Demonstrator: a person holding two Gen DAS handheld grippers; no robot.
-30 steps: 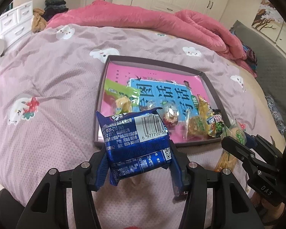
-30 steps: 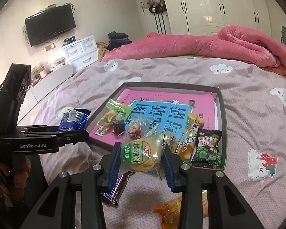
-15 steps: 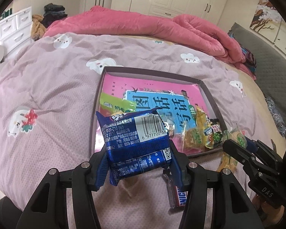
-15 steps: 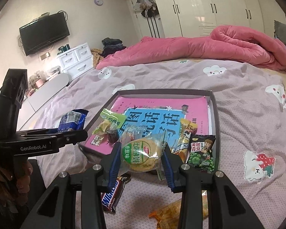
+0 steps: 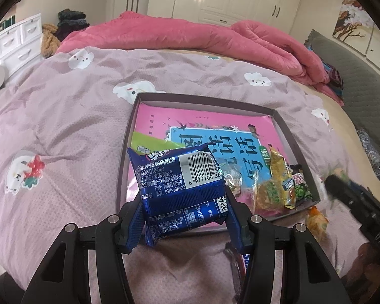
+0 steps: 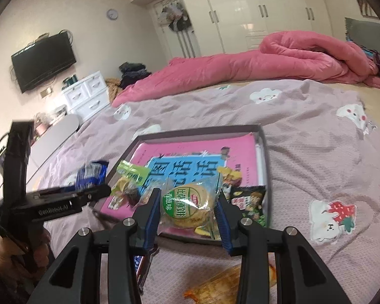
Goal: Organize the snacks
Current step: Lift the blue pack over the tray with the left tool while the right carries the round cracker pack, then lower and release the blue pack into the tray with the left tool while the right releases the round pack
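Left hand-held gripper (image 5: 182, 217) clamps blue snack packet (image 5: 179, 185); right hand-held gripper (image 6: 187, 215) clamps biscuit packet (image 6: 187, 205).

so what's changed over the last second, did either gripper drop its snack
No. Both grippers drew back from the shallow dark box, so a wrapped chocolate bar on the pink bedspread now shows below. The left gripper still clamps the blue foil packet; the right gripper still clamps the round green-labelled biscuit. Box contents unchanged.
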